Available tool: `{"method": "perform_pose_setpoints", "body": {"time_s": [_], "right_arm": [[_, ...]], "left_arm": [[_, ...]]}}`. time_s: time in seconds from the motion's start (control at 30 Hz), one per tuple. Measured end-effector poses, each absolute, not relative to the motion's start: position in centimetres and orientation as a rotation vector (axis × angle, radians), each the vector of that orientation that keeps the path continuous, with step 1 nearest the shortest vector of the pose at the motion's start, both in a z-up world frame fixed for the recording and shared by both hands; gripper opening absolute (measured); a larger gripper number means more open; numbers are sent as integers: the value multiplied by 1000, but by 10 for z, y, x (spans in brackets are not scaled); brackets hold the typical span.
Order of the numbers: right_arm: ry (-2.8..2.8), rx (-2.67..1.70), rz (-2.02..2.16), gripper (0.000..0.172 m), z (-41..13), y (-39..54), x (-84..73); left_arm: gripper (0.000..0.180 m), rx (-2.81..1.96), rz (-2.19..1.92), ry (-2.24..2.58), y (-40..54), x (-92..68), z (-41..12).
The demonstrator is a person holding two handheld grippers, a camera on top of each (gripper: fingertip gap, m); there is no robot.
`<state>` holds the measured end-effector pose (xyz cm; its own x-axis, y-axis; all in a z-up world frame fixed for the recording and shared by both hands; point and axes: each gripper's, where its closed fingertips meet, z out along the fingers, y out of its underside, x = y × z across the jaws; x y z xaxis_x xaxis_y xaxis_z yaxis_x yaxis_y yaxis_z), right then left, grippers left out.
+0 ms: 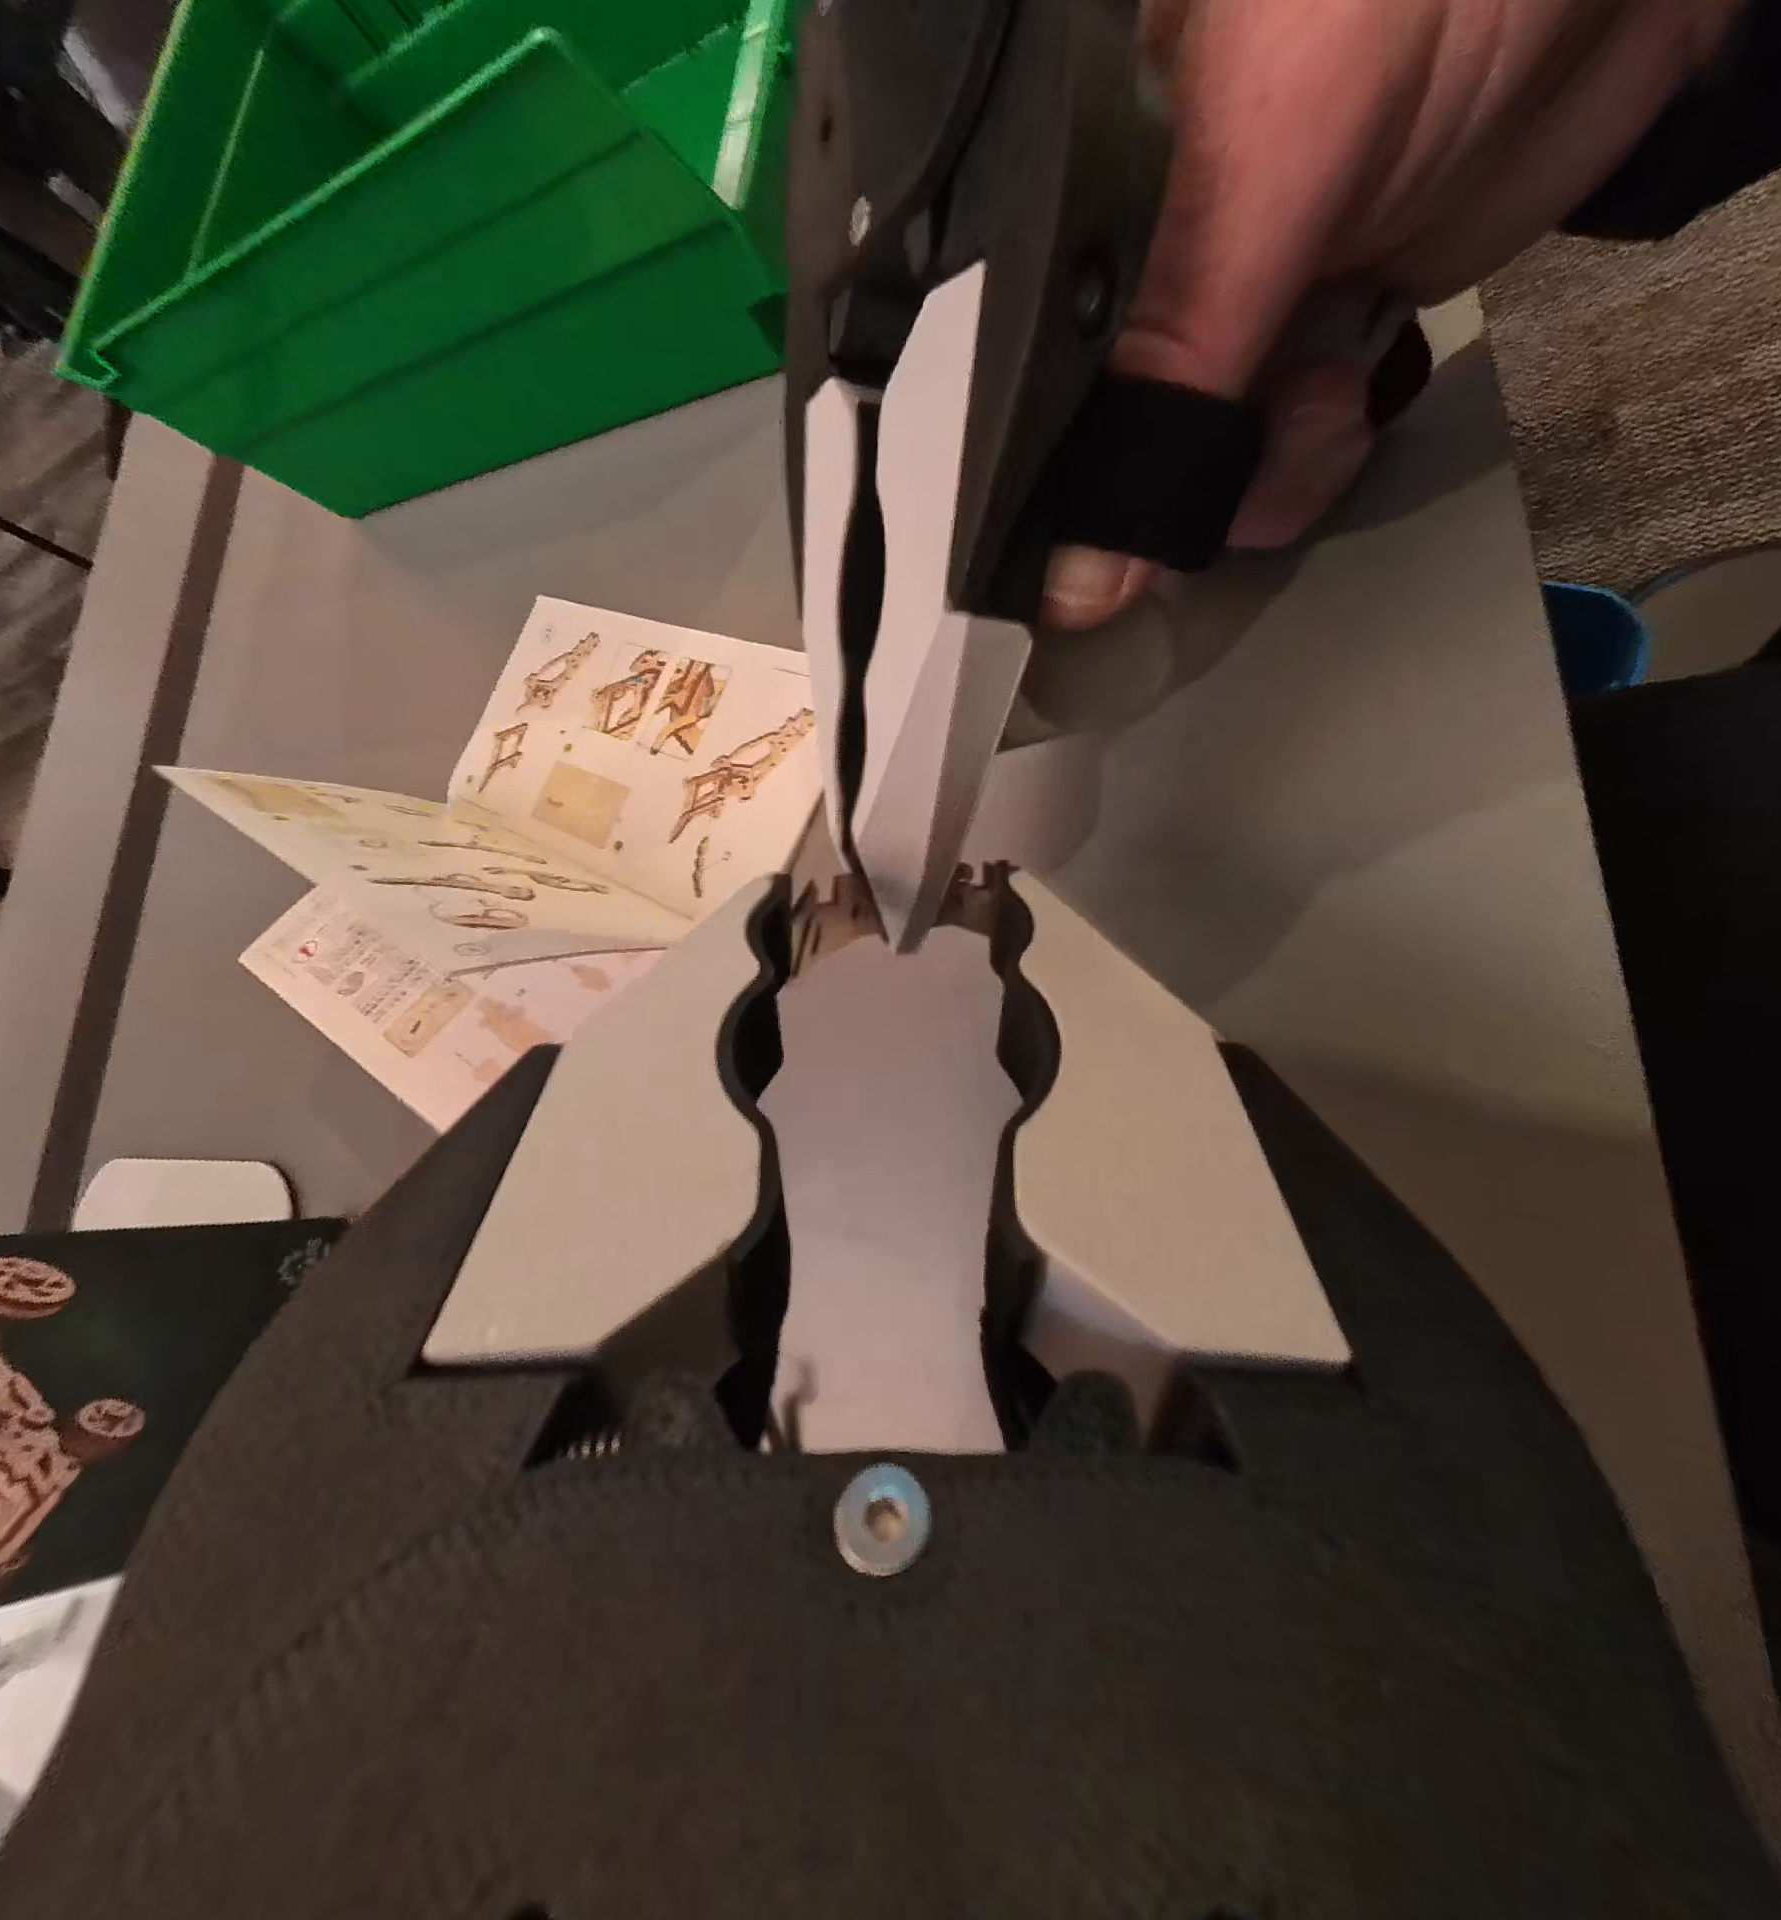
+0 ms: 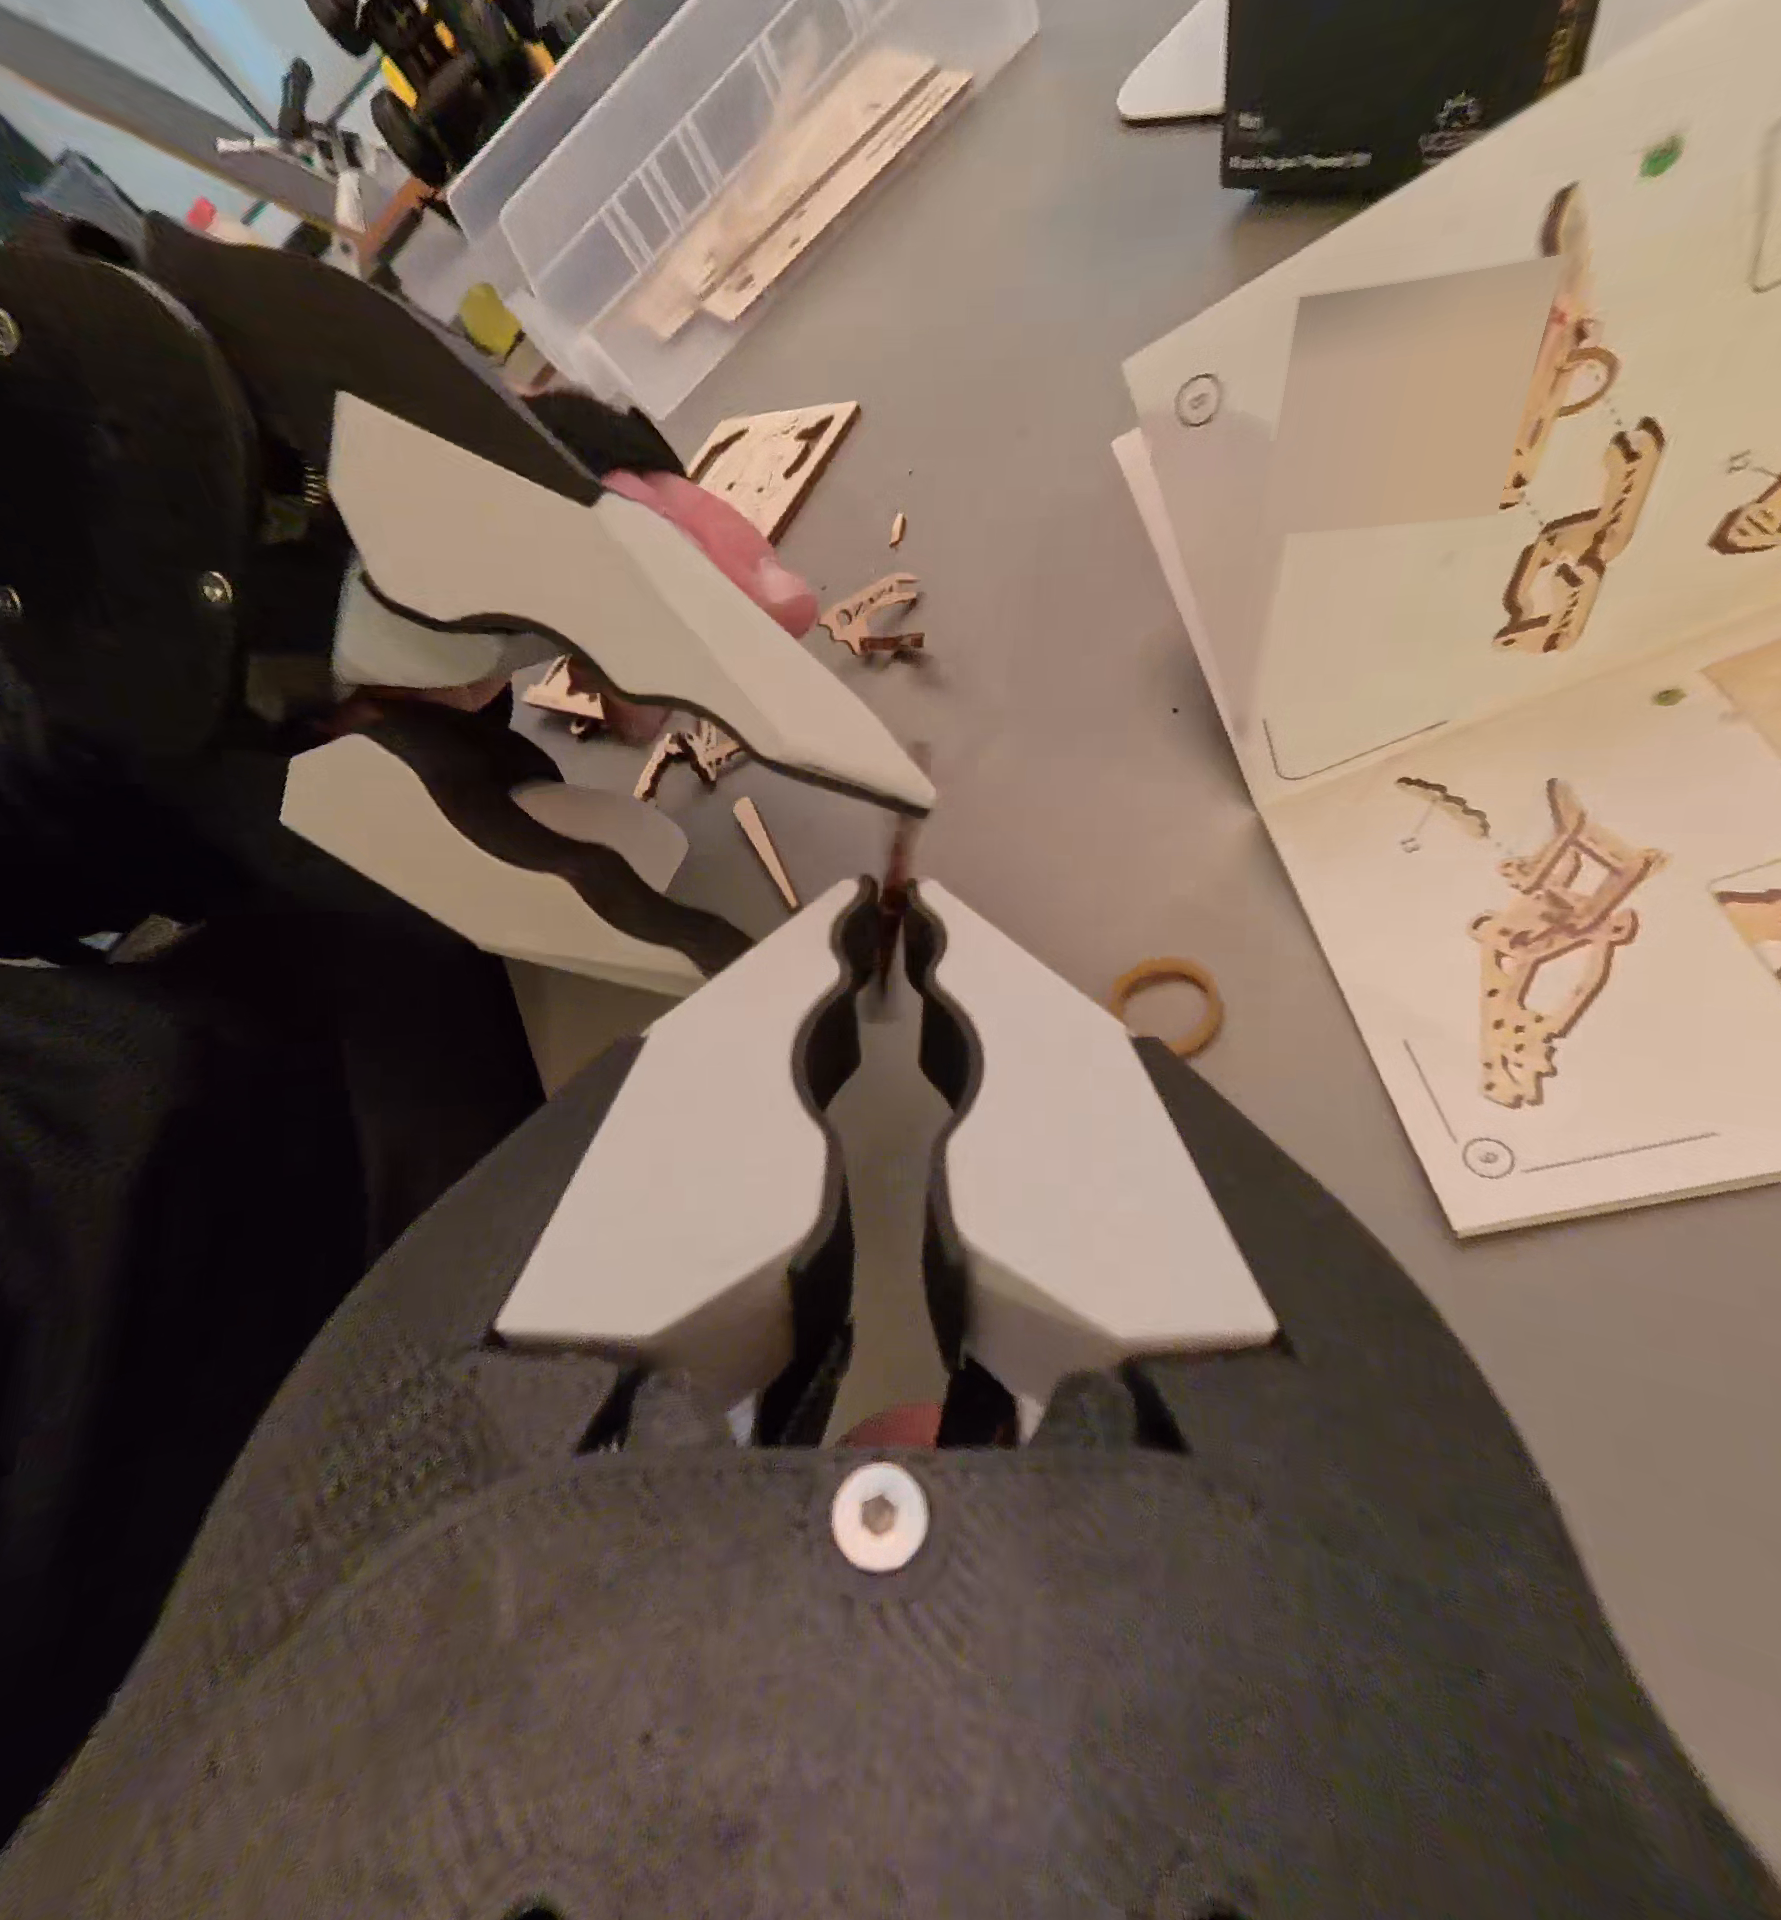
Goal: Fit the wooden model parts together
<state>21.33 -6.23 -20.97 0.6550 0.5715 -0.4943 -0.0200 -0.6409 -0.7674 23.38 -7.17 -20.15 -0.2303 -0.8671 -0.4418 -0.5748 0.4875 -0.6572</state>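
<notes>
While the left wrist view is blurred, we see a flat, pale wooden part [image 1: 844, 914] with dark cut edges and notched tabs spanning the tips of the left gripper [image 1: 891, 914], whose jaws stand moderately apart and hold it by its two ends above the table [image 1: 1281, 831]. The right gripper [image 1: 881, 914] comes down from above, its two fingers nearly together, pinching the part's middle. We count one green bin [image 1: 398, 260], one open booklet [image 1: 512, 842] and one dark box [image 1: 65, 1403].

In the right wrist view, the right gripper [image 2: 891, 904], jaws narrow, clamps the same part [image 2: 894, 894] edge-on, a thin dark sliver. About five loose wooden pieces [image 2: 875, 618] lie beyond, with one ring [image 2: 1166, 1003] and one clear tray [image 2: 720, 177].
</notes>
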Motion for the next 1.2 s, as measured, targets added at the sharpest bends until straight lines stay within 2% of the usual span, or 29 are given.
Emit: {"method": "perform_pose_setpoints", "body": {"time_s": [0.03, 0.17, 0.33, 0.43, 0.6, 0.73, 0.83, 0.9, 0.93, 1.07, 1.2], "right_arm": [[-415, -2059, 1010, 0, -204, -63, 213], [-400, -1951, 1126, 0, -185, -67, 215], [-355, -1884, 1243, 0, -172, -67, 221], [-367, -1876, 1301, 1, -170, -69, 219], [-532, -1923, 1241, 0, -170, -76, 209], [-608, -1932, 1190, 0, -167, -76, 210], [-662, -1941, 1146, 0, -166, -76, 213], [-732, -1981, 1100, 0, -170, -79, 214], [-775, -1999, 1090, 0, -171, -82, 213], [-918, -2092, 965, 4, -179, -82, 214], [-850, -1995, 938, 12, -158, -69, 218]], "left_arm": [[44, -1213, -456, 1901, -67, 233, -197], [49, -1314, -618, 1788, -57, 226, -176], [30, -1424, -929, 1670, -49, 219, -152], [27, -1405, -965, 1719, -51, 220, -146], [17, -1400, -872, 1982, -64, 221, -170], [1, -1468, -1090, 1935, -71, 224, -164], [3, -1505, -1182, 1857, -71, 225, -162], [20, -1509, -1169, 1828, -69, 226, -162], [21, -1498, -1157, 1851, -71, 224, -163], [3, -1476, -1164, 1907, -83, 225, -166], [1, -1512, -1370, 1678, -77, 228, -147]]}}
